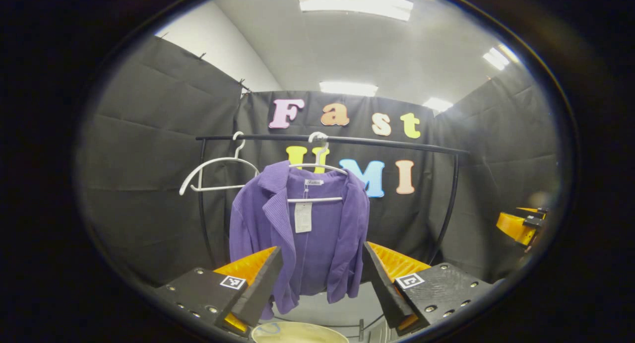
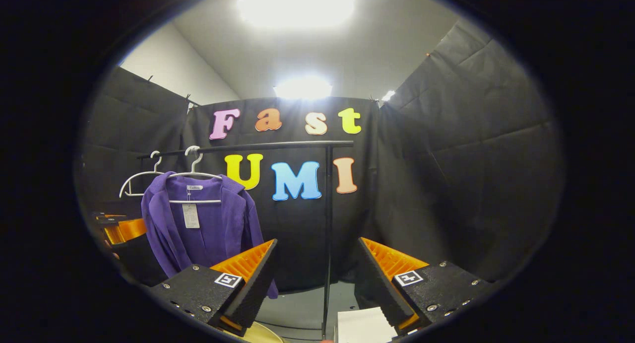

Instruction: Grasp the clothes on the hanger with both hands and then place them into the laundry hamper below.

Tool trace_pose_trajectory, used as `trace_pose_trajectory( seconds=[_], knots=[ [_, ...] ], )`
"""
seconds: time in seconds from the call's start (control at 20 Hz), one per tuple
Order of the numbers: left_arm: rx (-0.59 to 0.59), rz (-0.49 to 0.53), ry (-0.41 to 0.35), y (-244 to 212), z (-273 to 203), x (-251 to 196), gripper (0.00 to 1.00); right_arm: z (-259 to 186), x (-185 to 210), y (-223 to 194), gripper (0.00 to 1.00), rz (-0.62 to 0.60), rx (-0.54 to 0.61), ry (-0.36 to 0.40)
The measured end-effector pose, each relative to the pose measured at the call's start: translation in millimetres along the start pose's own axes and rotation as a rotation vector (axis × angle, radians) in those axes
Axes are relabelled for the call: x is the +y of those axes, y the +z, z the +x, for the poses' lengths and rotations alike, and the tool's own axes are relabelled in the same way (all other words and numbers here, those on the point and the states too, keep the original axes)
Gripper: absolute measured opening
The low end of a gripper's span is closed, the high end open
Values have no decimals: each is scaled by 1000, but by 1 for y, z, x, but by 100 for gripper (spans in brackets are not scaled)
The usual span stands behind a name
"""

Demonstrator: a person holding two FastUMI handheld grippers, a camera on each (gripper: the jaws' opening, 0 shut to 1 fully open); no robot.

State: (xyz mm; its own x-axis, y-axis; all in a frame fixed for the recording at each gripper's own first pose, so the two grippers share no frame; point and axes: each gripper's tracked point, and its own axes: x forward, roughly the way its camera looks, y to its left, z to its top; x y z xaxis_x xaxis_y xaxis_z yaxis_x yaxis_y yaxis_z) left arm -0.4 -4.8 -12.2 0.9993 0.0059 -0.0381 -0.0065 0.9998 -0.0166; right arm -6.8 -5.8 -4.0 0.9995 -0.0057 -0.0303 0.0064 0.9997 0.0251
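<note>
Gaping wide, both tongs (image 1: 321, 263) (image 2: 316, 256) empty, off the jacket (image 1: 302, 234).

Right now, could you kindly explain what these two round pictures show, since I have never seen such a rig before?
A person holds a handheld two-finger gripper in each hand, and a camera rides on each. In the left gripper view, the left gripper is open, pointing at a purple jacket hanging on a white hanger from a black rail; an empty hanger hangs beside it, and the hamper's rim shows below. The right gripper view shows the right gripper, open too, farther to the side. Nothing is held.
</note>
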Motion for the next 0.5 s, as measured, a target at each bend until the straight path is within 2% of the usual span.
trace_pose_trajectory(
  seconds=[0.25,0.5],
  knots=[
    [6,3,11,2,4,2,98,5,4,-3,96,16,27,13],
    [24,23,45,6,21,25,98,26,37,11,95,5,42,60]
  ],
)
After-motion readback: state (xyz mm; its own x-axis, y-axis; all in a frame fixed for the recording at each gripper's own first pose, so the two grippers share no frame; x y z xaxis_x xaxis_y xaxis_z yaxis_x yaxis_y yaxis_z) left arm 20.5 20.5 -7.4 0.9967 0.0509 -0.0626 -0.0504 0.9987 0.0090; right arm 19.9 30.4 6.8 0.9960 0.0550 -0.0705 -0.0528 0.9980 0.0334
